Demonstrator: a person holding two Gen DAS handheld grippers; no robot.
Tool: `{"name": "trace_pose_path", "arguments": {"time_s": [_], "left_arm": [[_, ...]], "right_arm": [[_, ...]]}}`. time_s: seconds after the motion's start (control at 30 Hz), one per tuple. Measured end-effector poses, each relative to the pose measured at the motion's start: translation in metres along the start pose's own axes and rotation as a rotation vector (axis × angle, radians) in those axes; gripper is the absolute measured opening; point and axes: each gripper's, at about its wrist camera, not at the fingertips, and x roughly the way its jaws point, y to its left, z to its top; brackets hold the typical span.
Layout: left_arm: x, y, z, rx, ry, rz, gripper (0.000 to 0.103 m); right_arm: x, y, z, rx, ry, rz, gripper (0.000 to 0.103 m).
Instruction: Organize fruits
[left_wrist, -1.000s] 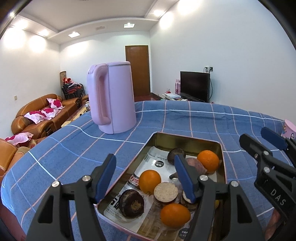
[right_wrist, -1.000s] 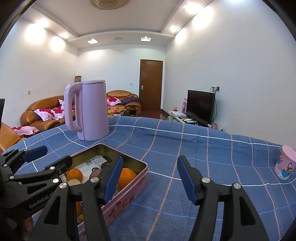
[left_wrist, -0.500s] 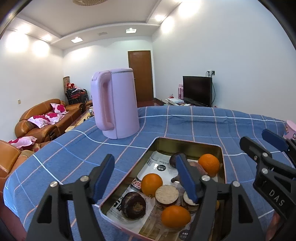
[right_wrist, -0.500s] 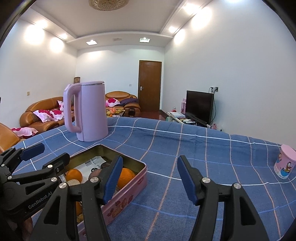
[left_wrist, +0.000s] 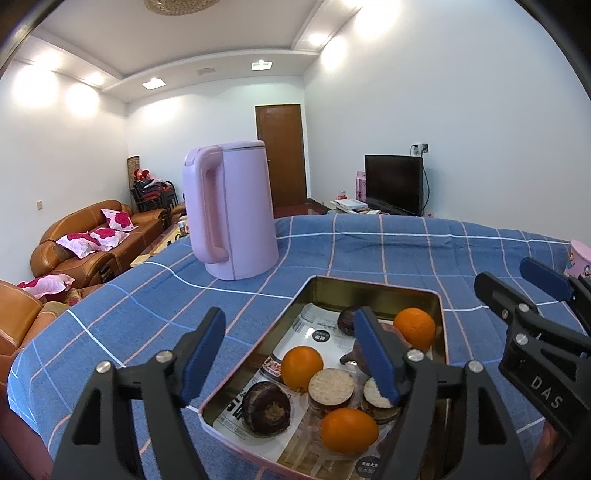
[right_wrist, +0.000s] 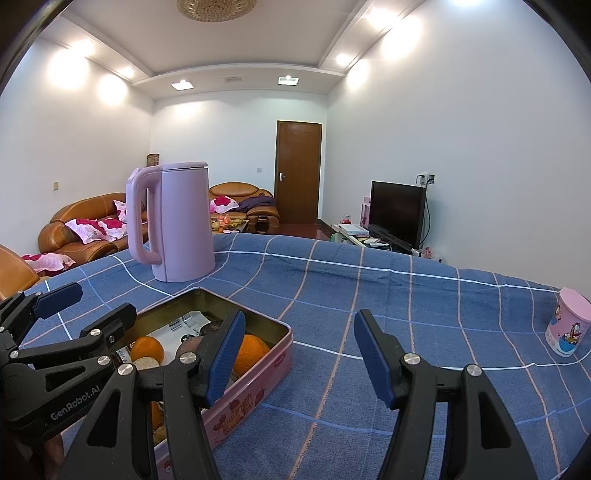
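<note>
A pink metal tin (left_wrist: 373, 286) (right_wrist: 258, 395) sits on the blue checked tablecloth. It holds three oranges (left_wrist: 302, 362), a dark round fruit (left_wrist: 266, 408), cut brown rounds (left_wrist: 330, 384) and printed paper. My left gripper (left_wrist: 291, 350) is open and empty, hovering above the tin's near left side. My right gripper (right_wrist: 299, 354) is open and empty, above the cloth just right of the tin. An orange (right_wrist: 251, 353) shows behind its left finger. Each gripper also shows at the other view's edge.
A tall pink kettle (left_wrist: 231, 210) (right_wrist: 171, 221) stands on the cloth behind the tin. A pink cartoon cup (right_wrist: 569, 326) stands at the far right of the table. Sofas lie beyond the table's left edge, a TV at the far right.
Both grippers have risen and tilted up slightly, so the tin sits lower in both views. Both stay open. The fruit has not moved.
</note>
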Motion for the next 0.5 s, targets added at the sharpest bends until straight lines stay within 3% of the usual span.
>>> {"name": "trace_pose_path", "arguments": {"time_s": [0.1,0.5], "left_arm": [[-0.0017,0.0002,-0.0003,-0.005,-0.004,0.006,0.086],[-0.0045,-0.0043,-0.0006,0.006,-0.018,-0.002,0.097]], "right_arm": [[-0.0001,-0.0001,0.0001,0.0,-0.001,0.0,0.063],[-0.0007,-0.0026,0.0003,0.002,-0.005,-0.007,0.063]]}}
